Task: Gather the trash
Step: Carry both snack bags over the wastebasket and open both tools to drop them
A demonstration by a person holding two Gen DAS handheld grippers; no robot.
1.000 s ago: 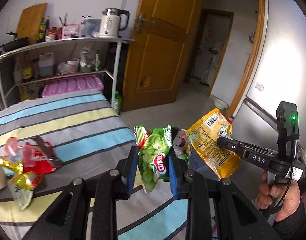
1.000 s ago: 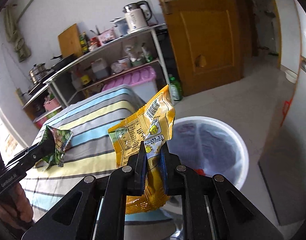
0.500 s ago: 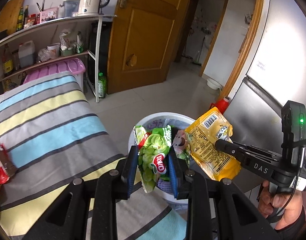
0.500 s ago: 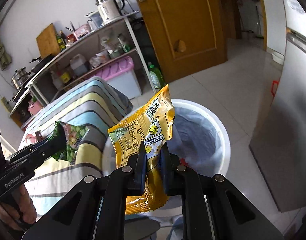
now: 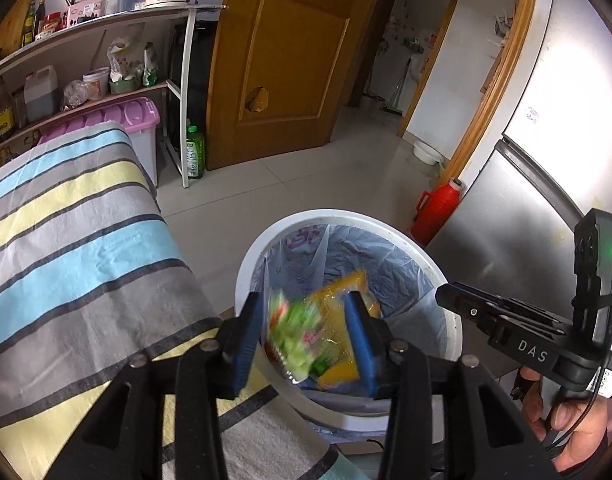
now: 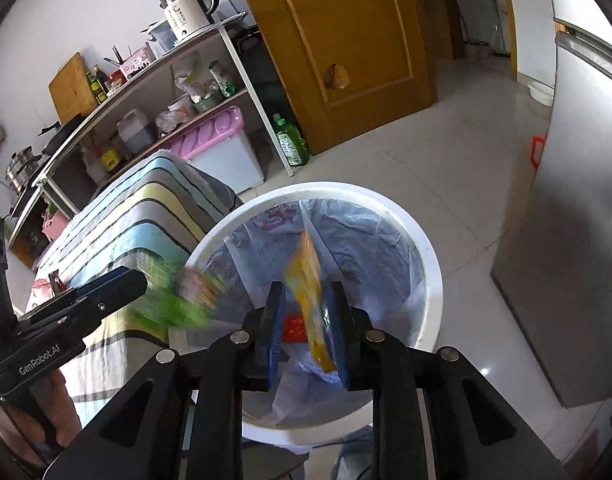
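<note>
My left gripper [image 5: 306, 338] hangs over the white bin [image 5: 326, 216] with its jaws opening. A green snack bag [image 5: 294, 332], blurred, drops between the blue pads, which stand apart from it. Behind it a yellow snack bag [image 5: 348, 288] falls into the lined bin. In the right wrist view my right gripper [image 6: 308, 332] is also over the bin [image 6: 430, 268] with its jaws opening. The yellow bag [image 6: 306, 276] slips down between them, loose. The green bag [image 6: 170, 300] is a blur just off the left gripper [image 6: 138, 280]. The right gripper [image 5: 442, 296] sits at the bin's right rim.
A striped cloth-covered surface [image 5: 74, 248] borders the bin on the left. A red flask [image 5: 438, 208] and a steel fridge [image 5: 546, 160] stand to the right. Behind are a shelf rack [image 5: 106, 24], a pink-lidded box [image 5: 138, 112], a green bottle [image 5: 195, 152] and a wooden door [image 5: 290, 60].
Both grippers came down from beside the striped surface to above the bin. Their jaws were shut on the bags and have parted; both bags are now falling.
</note>
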